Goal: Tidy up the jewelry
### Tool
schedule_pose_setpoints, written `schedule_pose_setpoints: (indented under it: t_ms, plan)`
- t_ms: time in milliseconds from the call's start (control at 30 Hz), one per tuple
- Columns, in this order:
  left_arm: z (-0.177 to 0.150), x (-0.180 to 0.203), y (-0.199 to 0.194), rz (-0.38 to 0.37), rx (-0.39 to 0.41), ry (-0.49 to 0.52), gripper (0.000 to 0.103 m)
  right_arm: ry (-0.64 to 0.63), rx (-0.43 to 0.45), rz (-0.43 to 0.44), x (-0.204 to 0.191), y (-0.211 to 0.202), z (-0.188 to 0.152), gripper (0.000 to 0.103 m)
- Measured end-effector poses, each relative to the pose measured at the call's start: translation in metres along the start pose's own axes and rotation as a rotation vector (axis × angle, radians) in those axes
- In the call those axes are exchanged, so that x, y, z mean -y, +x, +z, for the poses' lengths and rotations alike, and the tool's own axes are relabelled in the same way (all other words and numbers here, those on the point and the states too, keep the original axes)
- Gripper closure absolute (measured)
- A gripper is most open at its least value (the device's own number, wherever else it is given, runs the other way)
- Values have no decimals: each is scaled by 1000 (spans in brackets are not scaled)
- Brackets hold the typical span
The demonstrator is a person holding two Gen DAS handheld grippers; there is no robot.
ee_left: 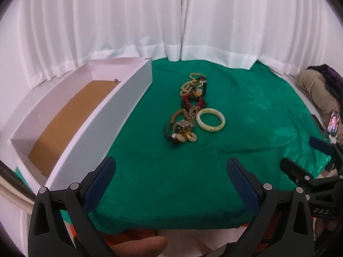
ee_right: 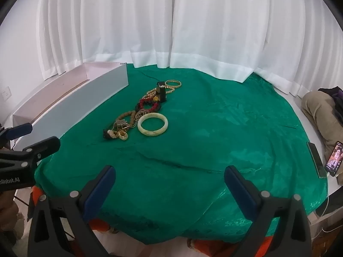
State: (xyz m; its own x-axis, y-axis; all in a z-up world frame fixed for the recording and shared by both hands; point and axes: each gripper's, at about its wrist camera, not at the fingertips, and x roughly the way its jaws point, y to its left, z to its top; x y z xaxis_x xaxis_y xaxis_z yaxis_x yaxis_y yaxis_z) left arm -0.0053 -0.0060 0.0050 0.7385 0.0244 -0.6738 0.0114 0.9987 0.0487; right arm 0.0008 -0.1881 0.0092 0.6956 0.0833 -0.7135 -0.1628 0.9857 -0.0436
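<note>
We hold the left claw [ee_left: 171, 175] spread wide with nothing between its blue pads, low over the near edge of the surface [ee_left: 246, 111], which is draped in a green cloth. Our right claw [ee_right: 169, 184] is equally released and empty, poised above the same near edge, just beside the left one. Out from both, toward the middle of the surface, the jewelry [ee_left: 190, 109] lies in a loose heap running toward the far edge: a pale green bangle [ee_left: 210, 120] lies at its right side, touching or nearly touching a cluster of thin gold rings; a red beaded bracelet [ee_left: 194, 100] lies in the middle; a gold bangle [ee_left: 196, 75] lies at the far end. Along the left edge stands a long white box [ee_left: 120, 107], open on top, well apart from the heap. We see a brown liner [ee_left: 70, 120] covering its floor and one tiny dark item at its far end, too small to identify. White curtains [ee_left: 171, 21] hang behind the far edge.
</note>
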Motion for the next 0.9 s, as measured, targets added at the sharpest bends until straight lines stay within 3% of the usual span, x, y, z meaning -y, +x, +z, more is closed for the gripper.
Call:
schedule_pose_setpoints:
  t_ms: [100,433,900]
  plan:
    - [-8,28,-5,39,30,66,0,5,6,-11,-2,-4,2,0]
    - [-4,5,12,-81,-68,-17,0,7,-14,50,-1,-1,0,0]
    - [-4,0,17,-28,-80,-25,0,13,-23,56,-2,6,-5,0]
